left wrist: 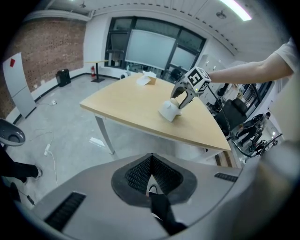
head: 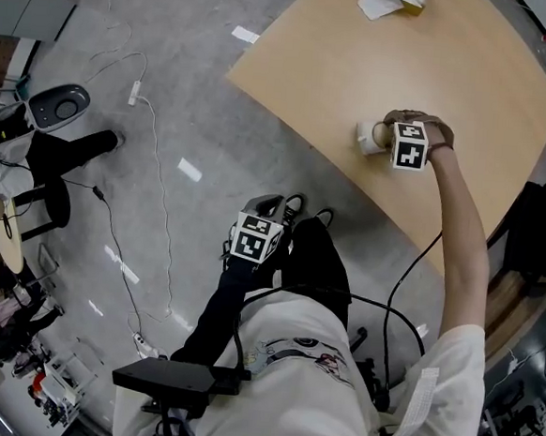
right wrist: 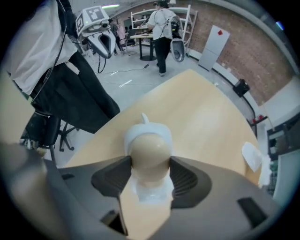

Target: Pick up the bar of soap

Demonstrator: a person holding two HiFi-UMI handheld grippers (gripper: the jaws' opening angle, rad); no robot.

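The bar of soap (right wrist: 150, 150) is a smooth, rounded, pale beige lump with a soft shine on its top. It sits at the white dish (right wrist: 140, 133), whose rim curves round the soap's far end while more white shows beneath its near end. The right gripper (right wrist: 150, 161) has its two dark ribbed fingers (right wrist: 115, 174) clamped against the soap's flanks, one on each side. Whether the soap rests in the dish or is raised clear of it cannot be told, since the fingers and the gripper's grey body cover its lower half. In the head view the marker cube (head: 409, 145) and the hand (head: 422, 123) over it hide most of the soap, so that only a beige end and the dish's side show. The dish stands on the tan table (head: 313, 65), near its front edge. A crumpled white tissue (head: 389, 0) lies well beyond the dish at the table's far edge, cut off by the frame. The left gripper (left wrist: 150, 177) is held low, well apart from the dish and off the table. Its fingers are pressed together into a narrow V with nothing between them, and a dark strap (left wrist: 164, 218) crosses just below. On the grey floor, far to the dish's left, a thin white cable (head: 157, 194) trails.
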